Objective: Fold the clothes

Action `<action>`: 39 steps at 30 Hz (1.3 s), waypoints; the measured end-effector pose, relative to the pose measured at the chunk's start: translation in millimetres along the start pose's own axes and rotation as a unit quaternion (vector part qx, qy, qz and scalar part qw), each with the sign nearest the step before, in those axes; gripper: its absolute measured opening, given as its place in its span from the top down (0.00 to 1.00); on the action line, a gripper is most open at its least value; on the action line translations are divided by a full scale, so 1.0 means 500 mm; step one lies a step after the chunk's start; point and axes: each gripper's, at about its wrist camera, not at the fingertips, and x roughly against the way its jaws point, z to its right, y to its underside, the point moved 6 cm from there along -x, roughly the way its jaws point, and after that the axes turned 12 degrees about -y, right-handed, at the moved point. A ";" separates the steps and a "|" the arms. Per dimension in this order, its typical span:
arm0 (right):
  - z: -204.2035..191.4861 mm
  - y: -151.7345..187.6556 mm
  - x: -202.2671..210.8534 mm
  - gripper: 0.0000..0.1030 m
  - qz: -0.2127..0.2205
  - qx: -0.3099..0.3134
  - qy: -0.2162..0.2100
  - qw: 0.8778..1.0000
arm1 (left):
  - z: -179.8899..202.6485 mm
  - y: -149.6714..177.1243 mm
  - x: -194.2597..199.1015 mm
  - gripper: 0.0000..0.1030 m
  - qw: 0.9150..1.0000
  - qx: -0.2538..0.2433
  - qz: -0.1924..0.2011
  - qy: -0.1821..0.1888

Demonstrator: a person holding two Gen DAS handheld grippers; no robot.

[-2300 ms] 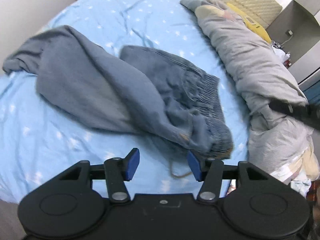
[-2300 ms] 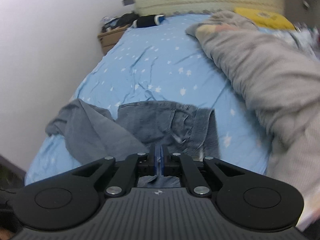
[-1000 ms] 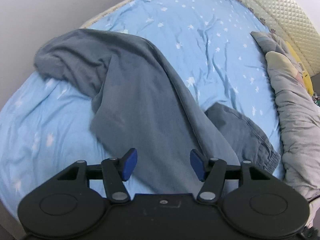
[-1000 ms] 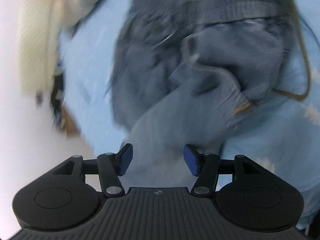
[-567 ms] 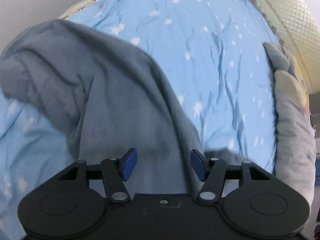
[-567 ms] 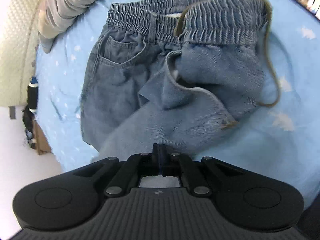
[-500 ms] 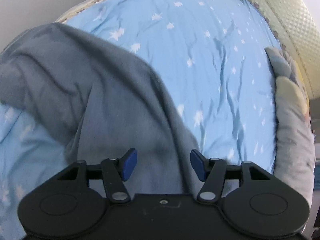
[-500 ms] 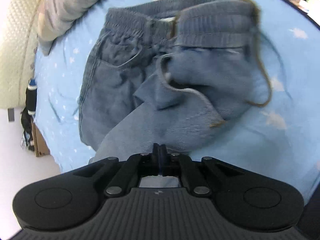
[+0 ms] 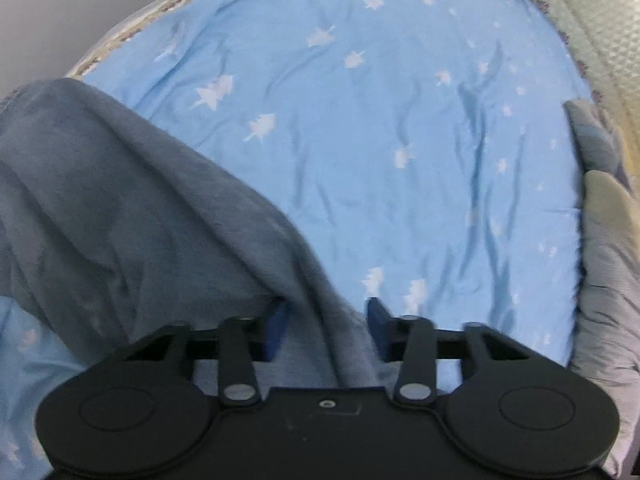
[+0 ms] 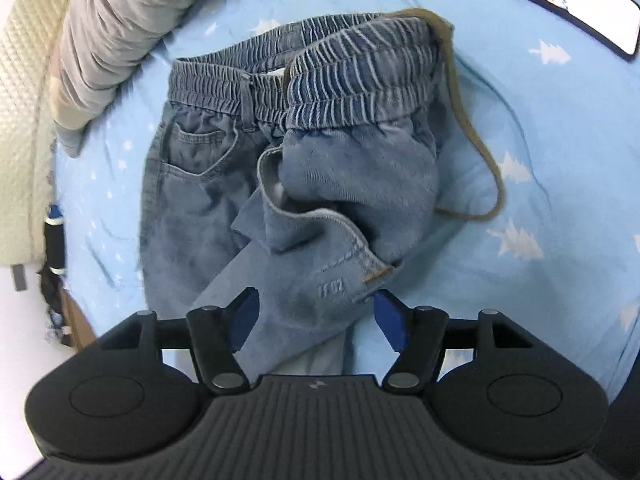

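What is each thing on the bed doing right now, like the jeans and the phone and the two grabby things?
Jeans: crumpled, unfolded, one leg bunched over the waistband.
Drawstring: loose, trailing onto the bedsheet.
Phone: screen lit, lying flat.
Left gripper: open, jeans leg between its fingers.
Right gripper: open, over the jeans.
Quilt: bunched up.

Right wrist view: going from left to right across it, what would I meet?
Cream quilted headboard → grey padded duvet → crumpled blue denim trousers with elastic waistband → brown drawstring cord → black smartphone, lit screen.

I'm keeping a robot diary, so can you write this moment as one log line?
step: fold jeans | left gripper: open around pant leg | right gripper: open | bed
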 end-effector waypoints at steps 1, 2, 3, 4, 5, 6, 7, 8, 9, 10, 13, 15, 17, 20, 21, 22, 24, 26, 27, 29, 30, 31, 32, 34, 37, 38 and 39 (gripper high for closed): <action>0.002 -0.005 -0.005 0.36 0.005 -0.001 0.006 1.000 | -0.004 -0.001 0.000 0.83 1.000 -0.003 0.000 -0.005; 0.005 -0.010 -0.010 0.36 0.010 -0.006 0.010 1.000 | -0.007 0.000 0.004 0.87 1.000 -0.007 0.003 0.002; 0.008 -0.014 -0.014 0.36 0.016 -0.010 0.014 1.000 | -0.009 0.003 0.014 0.92 1.000 -0.011 0.012 0.017; 0.011 -0.016 -0.017 0.37 0.020 -0.014 0.017 1.000 | -0.011 0.008 0.027 0.94 0.999 -0.016 0.023 0.026; 0.013 -0.016 -0.018 0.42 0.025 -0.016 0.022 0.999 | -0.016 0.015 0.042 0.95 0.999 -0.019 0.032 0.032; 0.015 -0.014 -0.017 0.56 0.028 -0.013 0.032 0.999 | -0.027 0.023 0.060 0.96 0.998 -0.015 0.039 0.037; 0.017 -0.012 -0.014 0.63 0.030 -0.006 0.045 0.999 | -0.037 0.032 0.077 0.96 0.998 -0.011 0.046 0.043; 0.020 -0.010 -0.010 0.77 0.031 -0.001 0.053 0.998 | -0.047 0.041 0.095 0.96 0.997 -0.007 0.053 0.048; 0.022 -0.011 -0.006 0.84 0.032 0.003 0.053 0.998 | -0.057 0.050 0.113 0.96 0.997 -0.003 0.060 0.053; 0.022 -0.012 0.000 0.86 0.033 0.008 0.049 0.998 | -0.067 0.058 0.131 0.97 0.996 0.001 0.067 0.058; 0.009 -0.015 0.023 0.93 0.025 0.045 0.043 0.998 | -0.101 0.096 0.190 0.97 0.994 0.009 0.087 0.069; 0.002 -0.022 0.044 0.94 0.018 0.064 0.035 0.997 | -0.124 0.130 0.230 0.97 0.992 0.019 0.098 0.076; -0.004 -0.032 0.066 0.94 0.009 0.082 0.024 0.996 | -0.147 0.167 0.270 0.97 0.990 0.034 0.106 0.082; -0.009 -0.047 0.097 0.94 -0.011 0.109 0.011 0.994 | -0.197 0.233 0.317 0.97 0.988 0.061 0.113 0.090; -0.012 -0.055 0.100 0.94 -0.015 0.116 0.009 0.993 | -0.216 0.258 0.331 0.97 0.987 0.071 0.114 0.093; -0.009 -0.063 0.111 0.94 -0.020 0.123 0.008 0.992 | -0.237 0.284 0.341 0.97 0.986 0.082 0.113 0.095; 0.003 -0.078 0.134 0.94 -0.030 0.141 0.008 0.990 | -0.281 0.339 0.352 0.97 0.984 0.108 0.107 0.090; 0.022 -0.089 0.144 0.94 -0.041 0.150 0.011 0.988 | -0.317 0.393 0.353 0.97 0.983 0.127 0.101 0.080; 0.034 -0.094 0.143 0.94 -0.045 0.151 0.013 0.987 | -0.334 0.421 0.350 0.97 0.983 0.139 0.096 0.073; 0.061 -0.102 0.139 0.94 -0.054 0.148 0.021 0.987 | -0.369 0.470 0.334 0.97 0.980 0.169 0.085 0.061; 0.076 -0.105 0.135 0.94 -0.060 0.151 0.027 0.986 | -0.386 0.495 0.325 0.97 0.978 0.182 0.080 0.054; 0.089 -0.107 0.129 0.94 -0.066 0.160 0.035 0.984 | -0.397 0.515 0.310 0.97 0.978 0.188 0.075 0.043; 0.097 -0.107 0.125 0.94 -0.069 0.169 0.042 0.982 | -0.409 0.536 0.294 0.97 0.978 0.193 0.070 0.033; 0.112 -0.106 0.114 0.94 -0.074 0.189 0.054 0.978 | -0.427 0.573 0.261 0.97 0.977 0.204 0.055 0.014; 0.136 -0.112 0.091 0.94 -0.091 0.205 0.069 0.972 | -0.438 0.612 0.225 0.97 0.976 0.215 0.040 0.000; 0.139 -0.114 0.088 0.93 -0.097 0.206 0.067 0.971 | -0.439 0.621 0.216 0.97 0.975 0.217 0.038 -0.007; 0.140 -0.115 0.087 0.92 -0.103 0.209 0.062 0.970 | -0.436 0.622 0.209 0.97 0.975 0.220 0.037 -0.010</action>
